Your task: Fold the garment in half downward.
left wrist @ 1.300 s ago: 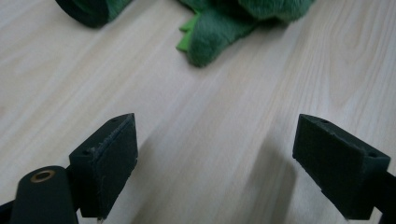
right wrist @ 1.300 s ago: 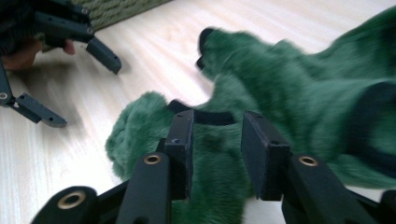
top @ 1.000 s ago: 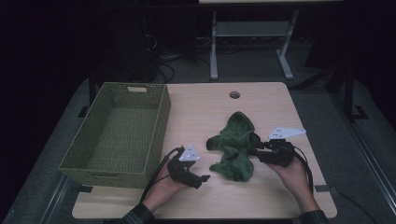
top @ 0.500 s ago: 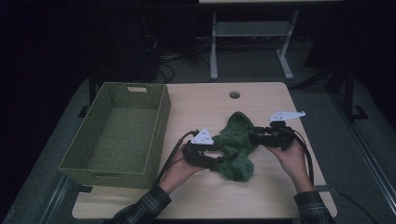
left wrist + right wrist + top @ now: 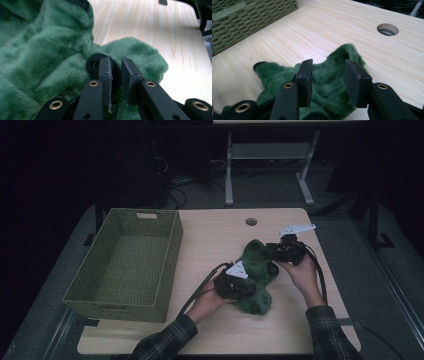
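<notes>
One green plush cloth (image 5: 257,277) lies crumpled on the wooden table (image 5: 210,240), between the two grippers and touching both. At its near edge the left gripper (image 5: 115,75) has just been closing; its jaws stand close together with a fold of the fur and a round black piece (image 5: 93,66) of the cloth in the narrow gap, the left pad pressed against that piece. At the cloth's far side the right gripper (image 5: 327,77) stands partly open, its jaws astride a raised green fold; whether the pads press on the fabric cannot be told. In the high view the left gripper (image 5: 239,285) sits at the lower edge of the cloth and the right gripper (image 5: 280,252) at its upper right. Beyond the right gripper's tips a round hole (image 5: 387,29) pierces the tabletop. Well apart from the left gripper, on its outer side, stands a woven green basket (image 5: 125,265).
</notes>
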The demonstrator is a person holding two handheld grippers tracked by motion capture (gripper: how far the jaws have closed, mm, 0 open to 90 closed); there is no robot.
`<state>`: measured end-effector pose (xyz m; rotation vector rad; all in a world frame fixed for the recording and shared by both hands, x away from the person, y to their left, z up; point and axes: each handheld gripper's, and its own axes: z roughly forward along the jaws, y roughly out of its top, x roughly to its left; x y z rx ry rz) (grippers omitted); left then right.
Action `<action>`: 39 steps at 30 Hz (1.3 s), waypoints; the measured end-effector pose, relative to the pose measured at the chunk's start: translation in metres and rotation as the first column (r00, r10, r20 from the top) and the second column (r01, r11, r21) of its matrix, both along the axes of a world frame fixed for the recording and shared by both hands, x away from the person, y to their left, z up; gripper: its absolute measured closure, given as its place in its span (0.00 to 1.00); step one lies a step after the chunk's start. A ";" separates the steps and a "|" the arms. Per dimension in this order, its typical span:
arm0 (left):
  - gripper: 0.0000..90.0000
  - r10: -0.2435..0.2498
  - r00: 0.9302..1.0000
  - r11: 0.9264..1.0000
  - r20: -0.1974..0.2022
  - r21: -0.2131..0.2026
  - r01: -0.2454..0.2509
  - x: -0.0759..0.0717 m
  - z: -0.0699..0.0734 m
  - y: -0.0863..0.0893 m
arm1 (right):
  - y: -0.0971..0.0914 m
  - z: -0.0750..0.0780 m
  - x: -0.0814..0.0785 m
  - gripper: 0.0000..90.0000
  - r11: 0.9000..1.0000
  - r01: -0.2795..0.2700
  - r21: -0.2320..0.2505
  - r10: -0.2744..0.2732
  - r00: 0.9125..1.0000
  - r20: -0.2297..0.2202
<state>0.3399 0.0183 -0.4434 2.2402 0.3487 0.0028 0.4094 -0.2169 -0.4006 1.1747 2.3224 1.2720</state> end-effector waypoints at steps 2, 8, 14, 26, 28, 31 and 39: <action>0.88 0.000 1.000 1.000 -0.010 0.003 0.000 0.000 -0.002 -0.001 | 0.000 0.000 0.006 0.65 1.000 0.012 0.001 -0.012 1.000 0.014; 0.89 0.006 1.000 1.000 -0.015 0.015 -0.005 -0.002 -0.012 -0.004 | 0.002 0.005 0.027 0.64 1.000 0.025 -0.010 -0.025 1.000 -0.003; 0.90 0.004 1.000 1.000 -0.013 0.028 -0.004 -0.002 -0.016 -0.005 | 0.006 0.002 0.047 0.63 0.999 0.036 -0.025 -0.036 0.999 -0.011; 0.90 0.002 1.000 0.999 -0.011 0.032 -0.002 -0.001 -0.018 -0.005 | 0.018 -0.027 0.067 0.93 0.997 0.032 -0.065 -0.037 0.997 -0.074; 0.90 0.005 1.000 1.000 -0.012 0.031 -0.005 -0.001 -0.018 -0.005 | 0.016 -0.022 0.064 0.95 0.999 0.024 -0.045 -0.027 0.998 -0.061; 0.90 0.011 1.000 1.000 -0.016 0.027 -0.011 -0.002 -0.018 -0.005 | 0.010 -0.008 0.055 0.96 1.000 0.003 0.017 -0.003 1.000 -0.029; 0.90 0.019 1.000 1.000 -0.019 0.026 -0.018 -0.001 -0.018 -0.005 | 0.001 0.027 0.025 0.97 0.991 -0.074 0.110 0.066 0.995 0.070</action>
